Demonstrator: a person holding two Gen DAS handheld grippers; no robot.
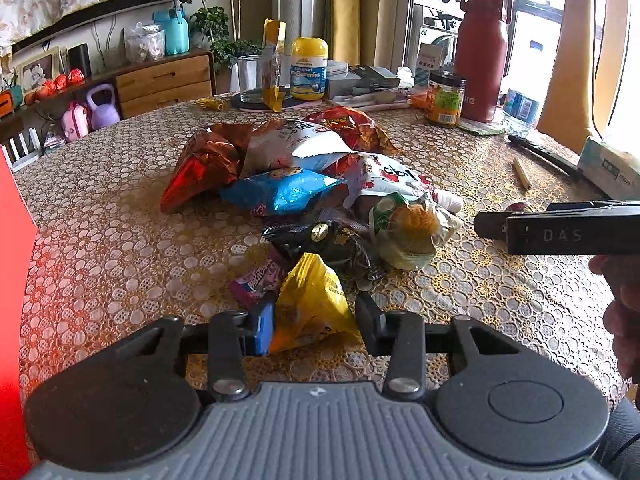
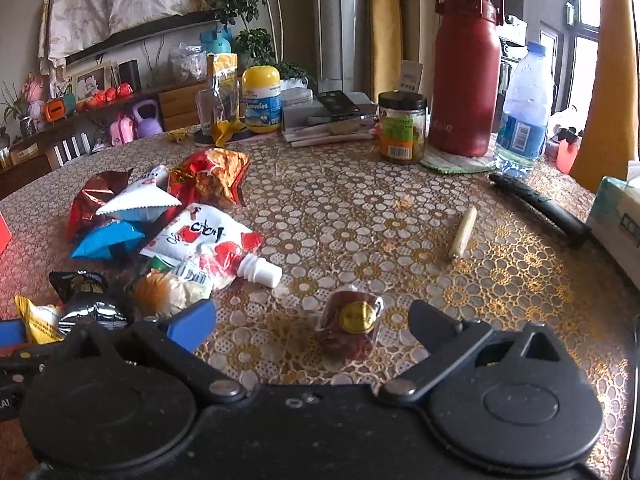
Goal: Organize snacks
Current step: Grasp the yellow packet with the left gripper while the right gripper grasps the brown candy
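Observation:
A pile of snack packets lies on the patterned table [image 1: 120, 240]: a red foil bag [image 1: 200, 172], a blue packet [image 1: 284, 194], a white pouch with a spout [image 1: 400, 178], a black packet [image 1: 332, 240] and a green-and-orange packet [image 1: 408, 228]. My left gripper [image 1: 314, 320] is closed on a yellow packet [image 1: 310, 300] at the pile's near edge. My right gripper [image 2: 312, 320] is open, its fingers either side of a small red wrapped snack with a gold seal [image 2: 352, 324] lying alone on the table. The pile also shows in the right wrist view [image 2: 160, 220].
At the back stand a red flask [image 2: 466, 80], a water bottle [image 2: 524, 108], a jar [image 2: 402, 128], a yellow gummies bottle [image 2: 262, 100], books and a glass. A black pen [image 2: 540, 208], a pale stick [image 2: 464, 232] and a tissue box [image 2: 620, 220] lie right.

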